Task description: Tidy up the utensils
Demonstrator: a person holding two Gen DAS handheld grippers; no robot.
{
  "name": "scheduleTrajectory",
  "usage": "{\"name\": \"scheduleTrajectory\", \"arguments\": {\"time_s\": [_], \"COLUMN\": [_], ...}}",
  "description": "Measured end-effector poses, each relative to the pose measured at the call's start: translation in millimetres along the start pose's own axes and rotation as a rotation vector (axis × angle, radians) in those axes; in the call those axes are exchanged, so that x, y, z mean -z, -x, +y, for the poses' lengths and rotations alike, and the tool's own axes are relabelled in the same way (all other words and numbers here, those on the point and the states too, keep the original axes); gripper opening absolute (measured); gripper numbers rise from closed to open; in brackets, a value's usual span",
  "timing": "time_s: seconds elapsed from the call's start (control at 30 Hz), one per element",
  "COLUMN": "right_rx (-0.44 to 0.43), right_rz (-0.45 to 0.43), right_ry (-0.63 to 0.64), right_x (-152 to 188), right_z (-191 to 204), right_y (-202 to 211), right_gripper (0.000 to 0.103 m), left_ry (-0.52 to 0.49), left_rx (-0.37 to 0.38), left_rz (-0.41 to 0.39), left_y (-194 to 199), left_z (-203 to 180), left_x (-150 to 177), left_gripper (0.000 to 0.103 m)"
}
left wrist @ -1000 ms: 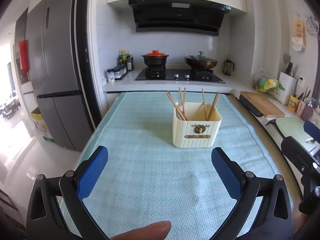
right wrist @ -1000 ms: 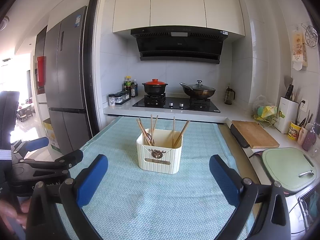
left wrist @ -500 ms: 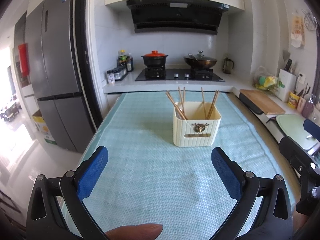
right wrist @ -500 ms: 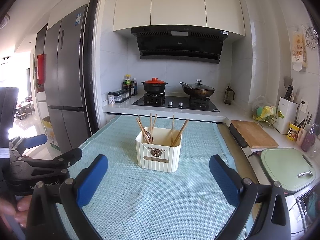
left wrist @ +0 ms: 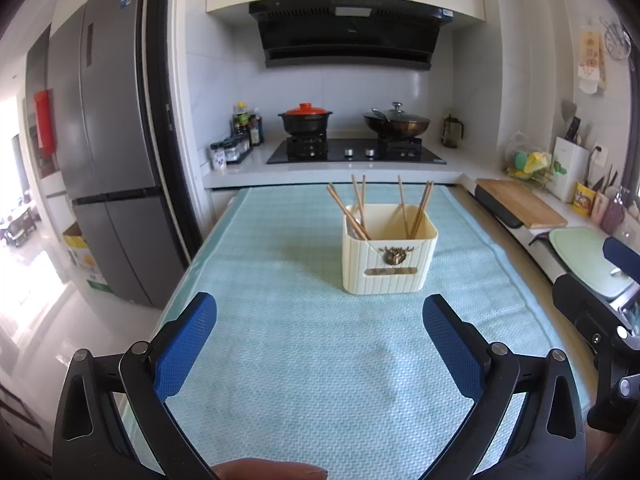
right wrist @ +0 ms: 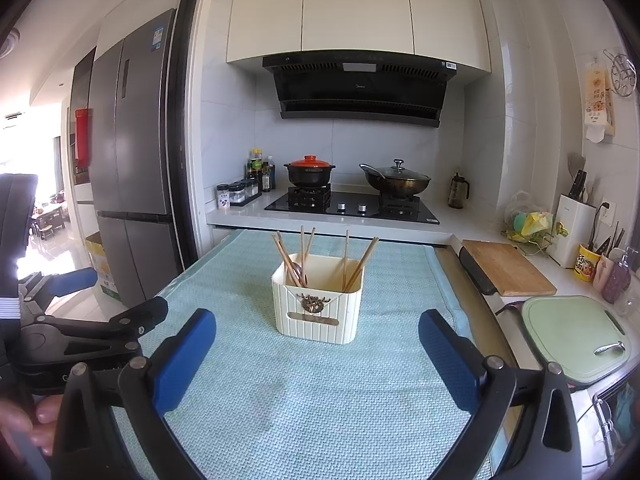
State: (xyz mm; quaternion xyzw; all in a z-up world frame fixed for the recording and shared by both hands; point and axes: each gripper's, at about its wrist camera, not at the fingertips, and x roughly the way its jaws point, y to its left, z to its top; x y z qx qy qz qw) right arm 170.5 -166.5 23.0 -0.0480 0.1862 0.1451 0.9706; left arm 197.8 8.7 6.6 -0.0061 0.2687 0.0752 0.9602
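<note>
Standing ahead of both spread tools (left wrist: pixel 320 336), utensil holder (left wrist: pixel 389 256)

Kitchen counter and stove behind a cloth-covered table

A red-lidded pot (right wrist: pixel 309 169) and a lidded wok (right wrist: pixel 396 182) are sitting on the stove (right wrist: pixel 352 207), a wooden cutting board (right wrist: pixel 506 267) is lying right of the teal cloth (right wrist: pixel 320 392), and a grey refrigerator (right wrist: pixel 134 160) is standing left.

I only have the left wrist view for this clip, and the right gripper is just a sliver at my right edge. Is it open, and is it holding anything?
Observer: The right gripper is open and empty. The cream utensil holder stands ahead, framed between its blue pads and apart from them.
Operator: Where does mine sit, seen from there?
Observer: The left gripper is at the left edge of the teal cloth, short of the holder, with the person's hand on its handle.
</note>
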Motion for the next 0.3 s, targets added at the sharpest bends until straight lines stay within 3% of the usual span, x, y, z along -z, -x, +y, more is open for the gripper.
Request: {"name": "scheduleTrajectory", "arguments": {"time_s": [0.3], "right_rx": [0.003], "right_rz": [0.008], "right_ry": [-0.004], "right_x": [2.9], "right_z": [-2.7], "right_y": [-0.2], "right_gripper": [0.103], "left_ry": [-0.002], "left_rx": [-0.007], "left_rz": [-0.018], "left_y": [0.4], "left_z": [-3.1], "left_x": [-0.4], "left_gripper": [0.103]}}
